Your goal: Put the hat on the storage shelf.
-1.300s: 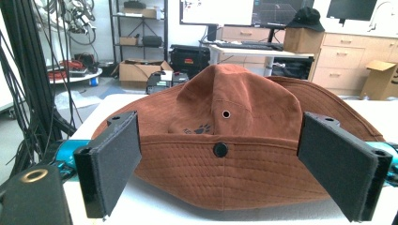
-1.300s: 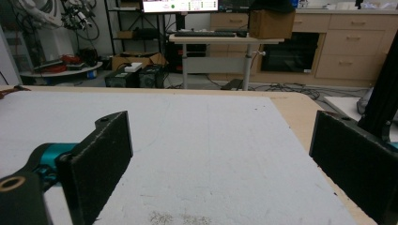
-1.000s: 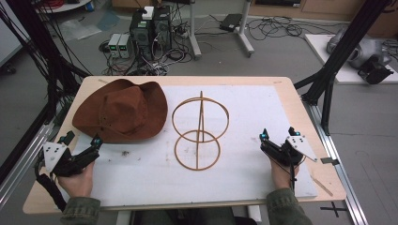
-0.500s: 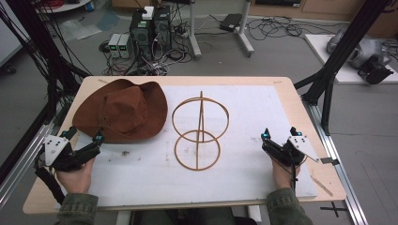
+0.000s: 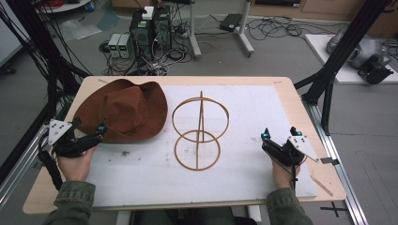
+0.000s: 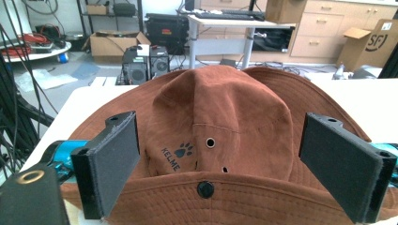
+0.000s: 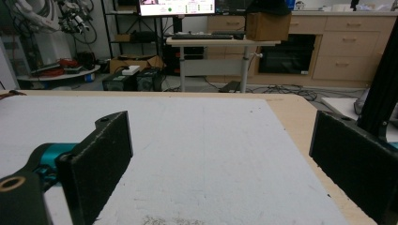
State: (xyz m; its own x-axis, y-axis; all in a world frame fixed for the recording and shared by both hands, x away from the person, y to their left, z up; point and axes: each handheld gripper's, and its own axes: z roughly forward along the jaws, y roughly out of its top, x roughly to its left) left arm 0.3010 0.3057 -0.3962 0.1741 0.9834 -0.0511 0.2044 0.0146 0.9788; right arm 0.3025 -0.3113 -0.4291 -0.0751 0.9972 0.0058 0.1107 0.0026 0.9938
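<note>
Compared with a second ago, the left gripper (image 5: 96,136) is seen drawn slightly back toward the table's left edge, its jaws turned toward the hat (image 5: 123,111); the right gripper (image 5: 279,136) and both objects are unchanged in place. The hat, brown and of a soft suede-like cloth, is laid crown-up at the table's (image 5: 286,91) far left corner, its wide brim curling up at the back. In the left gripper view the hat (image 6: 220,126) is shown with a dented crown, small eyelets, a dark snap on the brim, and a printed paw mark beside the word KELME. The left gripper (image 6: 234,164) is held wide open just before the near brim, with nothing gripped; contact with the brim cannot be told. A stand (image 5: 199,130) of thin wooden hoops, two rings joined by a slim upright, is placed at the table's centre on a white mat (image 5: 263,108) with a faintly rough surface. The right gripper (image 7: 220,168) is held wide open and empty over the mat near the table's right edge, its flat black pads (image 7: 101,161) matt and rectangular.
</note>
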